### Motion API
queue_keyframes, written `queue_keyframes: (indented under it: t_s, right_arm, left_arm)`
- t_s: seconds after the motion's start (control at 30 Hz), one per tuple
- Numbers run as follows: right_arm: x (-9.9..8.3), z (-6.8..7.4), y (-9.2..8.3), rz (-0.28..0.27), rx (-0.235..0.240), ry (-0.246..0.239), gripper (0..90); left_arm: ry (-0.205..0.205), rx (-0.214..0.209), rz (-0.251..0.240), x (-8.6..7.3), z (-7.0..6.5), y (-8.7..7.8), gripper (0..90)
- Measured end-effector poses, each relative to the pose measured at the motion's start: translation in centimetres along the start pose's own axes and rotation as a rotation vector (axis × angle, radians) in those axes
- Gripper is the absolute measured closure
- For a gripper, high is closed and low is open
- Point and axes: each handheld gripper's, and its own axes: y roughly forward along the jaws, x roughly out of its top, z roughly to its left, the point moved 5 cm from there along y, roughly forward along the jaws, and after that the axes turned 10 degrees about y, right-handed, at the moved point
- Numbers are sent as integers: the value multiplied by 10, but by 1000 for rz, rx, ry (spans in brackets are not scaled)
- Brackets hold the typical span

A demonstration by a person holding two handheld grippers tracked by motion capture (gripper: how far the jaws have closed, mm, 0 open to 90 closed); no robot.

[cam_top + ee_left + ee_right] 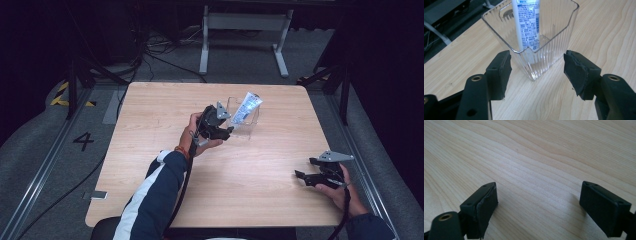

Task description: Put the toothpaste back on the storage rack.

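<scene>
Clear ribbed plastic, the cup (pixel 534 45) stands near the table's (pixel 165 105) far edge, just ahead of our left gripper (pixel 225 131), whose jaws gape empty short of it. A white tube (pixel 246 108) leans inside, its long axis tipped toward the far right corner. Our left gripper view shows the tube's foot resting on the cup's floor, while our right gripper (pixel 302 176) lies unclenched at the near right edge, well apart.

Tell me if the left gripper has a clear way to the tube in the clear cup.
Probably yes, from above. The left gripper is open just short of the cup; the tube leans out over the rim, with nothing around it.
</scene>
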Motion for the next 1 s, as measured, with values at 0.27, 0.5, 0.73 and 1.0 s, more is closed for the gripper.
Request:
queue_keyframes:
  t_s: [0.27, 0.5, 0.73, 1.0]
  right_arm:
    - [0, 0, 0, 0, 0, 0, 149]
    - [0, 0, 0, 0, 0, 0, 149]
    - [0, 0, 0, 0, 0, 0, 149]
    - [0, 0, 0, 0, 0, 0, 149]
  left_arm:
    - [50, -19, 41, -6, -8, -8, 374]
    - [81, -17, 75, -13, -13, -16, 354]
    - [87, -23, 103, -23, -17, -21, 333]
    - [105, -42, 137, -34, -20, -30, 296]
